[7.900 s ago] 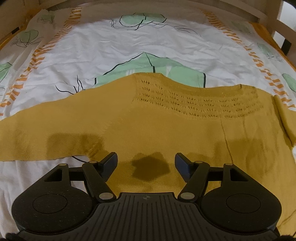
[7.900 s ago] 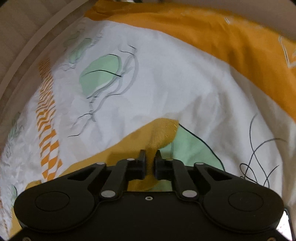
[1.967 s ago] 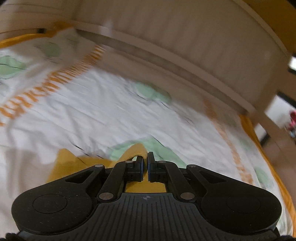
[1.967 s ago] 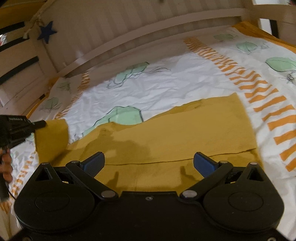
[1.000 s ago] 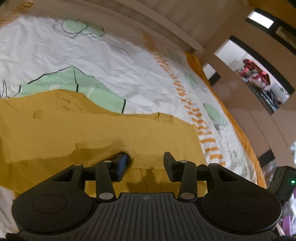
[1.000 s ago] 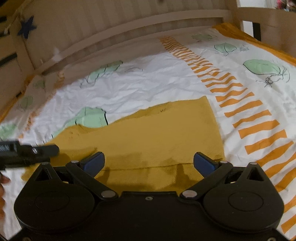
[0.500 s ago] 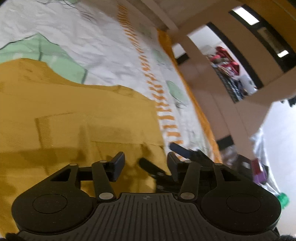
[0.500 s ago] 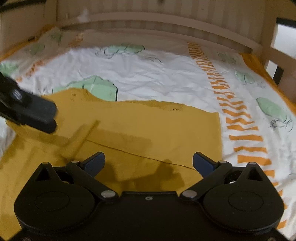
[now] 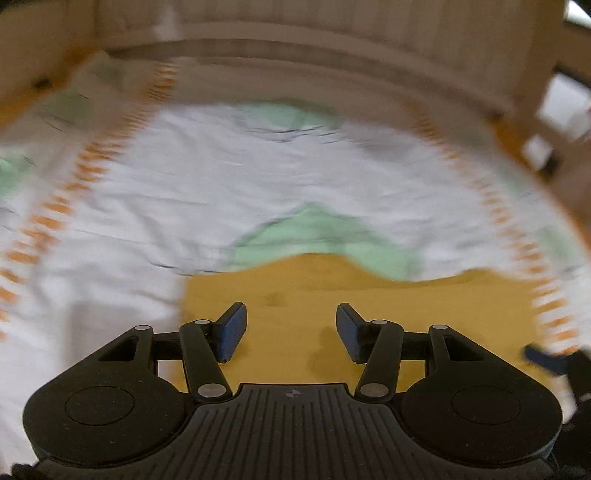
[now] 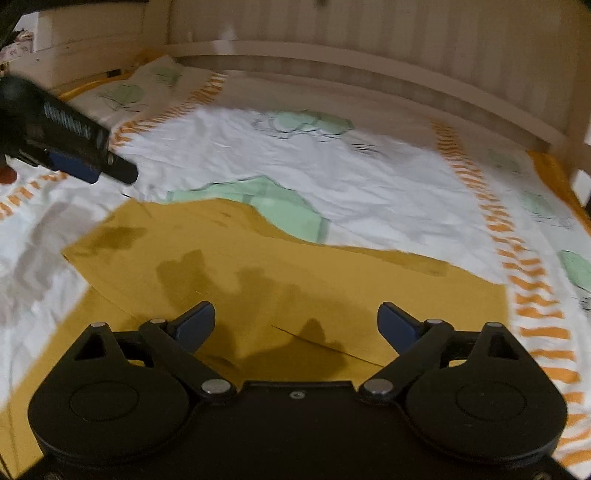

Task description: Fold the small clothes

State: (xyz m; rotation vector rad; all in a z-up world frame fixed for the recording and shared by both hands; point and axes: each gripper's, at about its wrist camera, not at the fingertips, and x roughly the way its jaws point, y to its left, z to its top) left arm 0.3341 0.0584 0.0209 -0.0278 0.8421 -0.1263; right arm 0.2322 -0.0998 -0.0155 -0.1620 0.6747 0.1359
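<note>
Swung back toward the wooden headboard (image 9: 332, 33) since a second ago, left claw (image 9: 291, 334) spread wider, holding nothing. Right claw (image 10: 295, 325) narrowing slightly, gaping, empty. One mustard sweater (image 10: 280, 273) flat on one patterned bedsheet (image 10: 369, 184).

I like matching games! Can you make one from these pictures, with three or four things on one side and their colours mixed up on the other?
Things:
1. sweater
2. bed sheet
3. stripes on the sheet
4. leaf shapes on the sheet

Colours:
A. pale green
B. mustard yellow
C. orange
D. white

Pairs: 1-B, 2-D, 3-C, 4-A
</note>
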